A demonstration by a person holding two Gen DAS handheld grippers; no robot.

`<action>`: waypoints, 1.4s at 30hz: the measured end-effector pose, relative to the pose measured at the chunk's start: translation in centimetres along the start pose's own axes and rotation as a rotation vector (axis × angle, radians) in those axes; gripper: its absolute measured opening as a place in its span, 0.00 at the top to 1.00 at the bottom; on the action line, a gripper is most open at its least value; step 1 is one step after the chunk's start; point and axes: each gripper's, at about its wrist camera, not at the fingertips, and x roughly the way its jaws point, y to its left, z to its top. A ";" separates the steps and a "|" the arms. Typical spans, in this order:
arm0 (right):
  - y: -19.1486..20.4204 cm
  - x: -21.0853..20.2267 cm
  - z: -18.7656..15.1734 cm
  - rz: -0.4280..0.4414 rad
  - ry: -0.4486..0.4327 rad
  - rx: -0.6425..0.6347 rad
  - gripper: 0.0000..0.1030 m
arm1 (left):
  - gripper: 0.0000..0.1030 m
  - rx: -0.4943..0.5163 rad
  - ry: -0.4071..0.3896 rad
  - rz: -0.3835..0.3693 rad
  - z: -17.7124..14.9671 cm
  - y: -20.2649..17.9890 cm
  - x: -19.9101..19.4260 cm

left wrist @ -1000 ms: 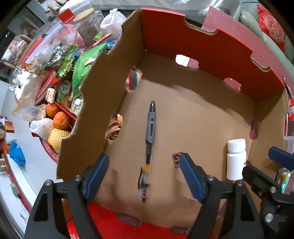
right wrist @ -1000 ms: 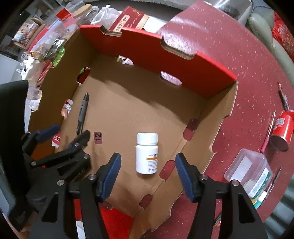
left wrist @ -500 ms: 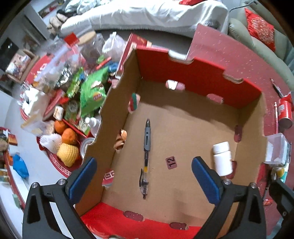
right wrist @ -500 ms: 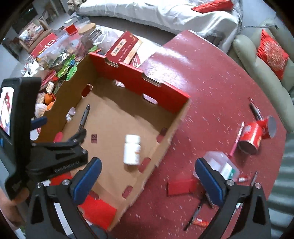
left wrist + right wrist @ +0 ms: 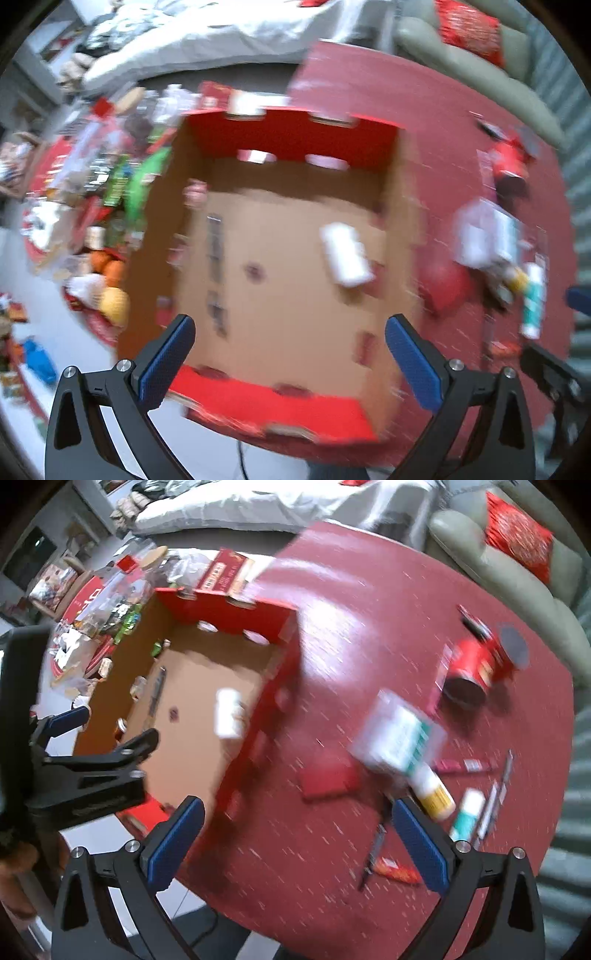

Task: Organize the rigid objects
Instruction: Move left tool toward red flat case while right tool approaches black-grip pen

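Both grippers (image 5: 290, 360) (image 5: 297, 842) wide, pointing down.

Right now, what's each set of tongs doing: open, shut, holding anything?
Left tongs: open, holding nothing, above the brown cardboard box with red walls.
Right tongs: open, holding nothing, above the red speckled table.

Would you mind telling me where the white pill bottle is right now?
The white pill bottle sits inside the cardboard box, near its right wall, with the pen further left.

left gripper (image 5: 290, 356): black arms | blue pads | silver screws
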 end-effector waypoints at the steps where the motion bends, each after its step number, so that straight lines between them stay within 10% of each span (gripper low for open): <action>1: -1.7 -0.1 -1.4 0.006 0.008 0.032 0.01 | 0.00 0.022 0.010 -0.023 -0.6 -1.2 -0.3; 9: -16.1 2.7 -12.4 0.000 0.180 0.360 0.01 | 0.00 0.172 0.107 -0.066 -2.0 -14.3 1.1; 18: -22.1 3.1 -15.2 0.030 0.194 0.424 0.01 | 0.00 0.150 0.121 -0.003 1.4 -20.6 5.2; 21: -23.4 3.3 -15.3 0.032 0.194 0.453 0.01 | 0.00 0.194 0.124 0.061 1.2 -21.0 7.0; 32: -25.0 5.0 -14.5 0.062 0.213 0.474 0.01 | 0.00 0.220 0.199 -0.073 0.5 -19.6 12.3; 38: -25.2 5.7 -13.8 0.079 0.208 0.493 0.01 | 0.00 0.266 0.250 -0.312 -1.4 -20.3 10.5; 42: -25.4 5.7 -13.7 0.081 0.201 0.511 0.01 | 0.00 0.219 0.148 -0.179 -1.2 -18.0 9.0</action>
